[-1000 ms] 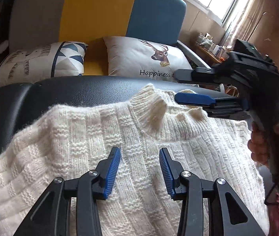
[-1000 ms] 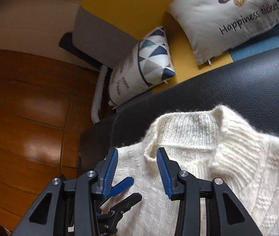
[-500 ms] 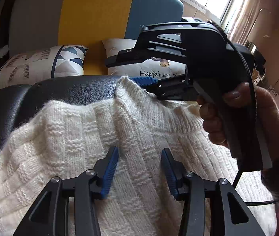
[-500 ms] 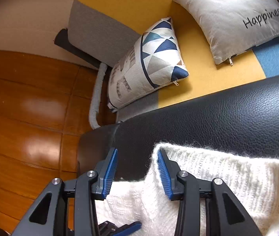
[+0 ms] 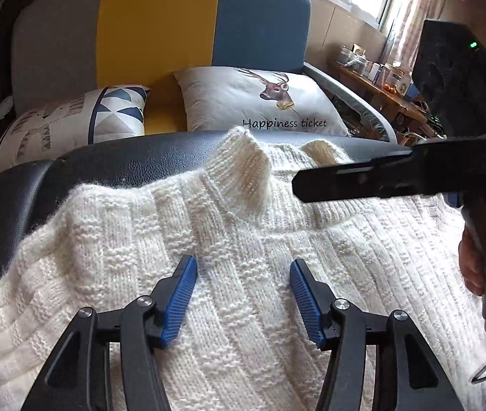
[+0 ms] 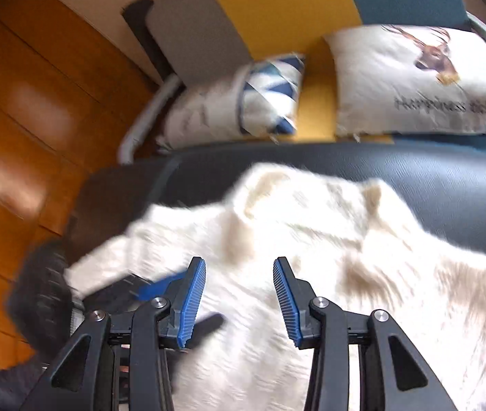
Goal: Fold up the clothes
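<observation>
My right gripper (image 6: 239, 294) has left the collar; both tools are open. The sweater (image 5: 243, 308) is soft, so I grip its near hem.

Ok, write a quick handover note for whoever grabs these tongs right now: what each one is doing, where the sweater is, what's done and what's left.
Left tongs: open, holding nothing, low over the sweater's chest.
Right tongs: open, holding nothing, over the sweater near the collar; that view is blurred.
Sweater: cream knit, spread on the black leather surface, collar standing up at the far edge, toward the sofa cushions.
Done: laid out; no fold visible.
Left: every fold, probably starting with the sides or sleeves.
</observation>
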Demonstrator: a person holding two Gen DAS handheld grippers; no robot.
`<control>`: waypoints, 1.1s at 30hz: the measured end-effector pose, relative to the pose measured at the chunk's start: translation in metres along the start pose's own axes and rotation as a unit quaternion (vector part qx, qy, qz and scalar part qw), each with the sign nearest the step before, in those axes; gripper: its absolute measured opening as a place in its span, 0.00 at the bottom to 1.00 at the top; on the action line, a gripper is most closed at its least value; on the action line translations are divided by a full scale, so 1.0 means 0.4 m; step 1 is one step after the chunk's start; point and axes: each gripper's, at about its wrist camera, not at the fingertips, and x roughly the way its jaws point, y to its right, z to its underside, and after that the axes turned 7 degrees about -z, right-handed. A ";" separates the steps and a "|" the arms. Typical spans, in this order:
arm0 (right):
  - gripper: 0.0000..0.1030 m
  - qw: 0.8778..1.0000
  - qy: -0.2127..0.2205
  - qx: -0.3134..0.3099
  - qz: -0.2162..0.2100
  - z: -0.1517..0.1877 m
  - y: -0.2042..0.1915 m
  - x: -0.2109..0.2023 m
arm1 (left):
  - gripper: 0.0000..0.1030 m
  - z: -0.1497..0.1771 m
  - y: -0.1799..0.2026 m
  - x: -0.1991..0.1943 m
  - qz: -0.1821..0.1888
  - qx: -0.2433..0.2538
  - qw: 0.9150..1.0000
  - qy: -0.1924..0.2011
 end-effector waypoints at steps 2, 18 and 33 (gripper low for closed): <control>0.28 0.999 0.006 0.003 0.039 -0.002 0.018 0.007 | 0.57 0.001 0.003 -0.001 -0.003 0.002 1.000 0.000; 0.36 0.974 0.161 0.160 -0.022 0.296 0.126 -0.427 | 0.58 0.020 -0.010 -0.091 0.036 -0.091 0.994 -0.046; 0.39 0.754 0.411 0.503 0.097 0.964 0.704 -1.024 | 0.58 0.046 0.286 -0.098 0.072 -0.019 0.992 -0.101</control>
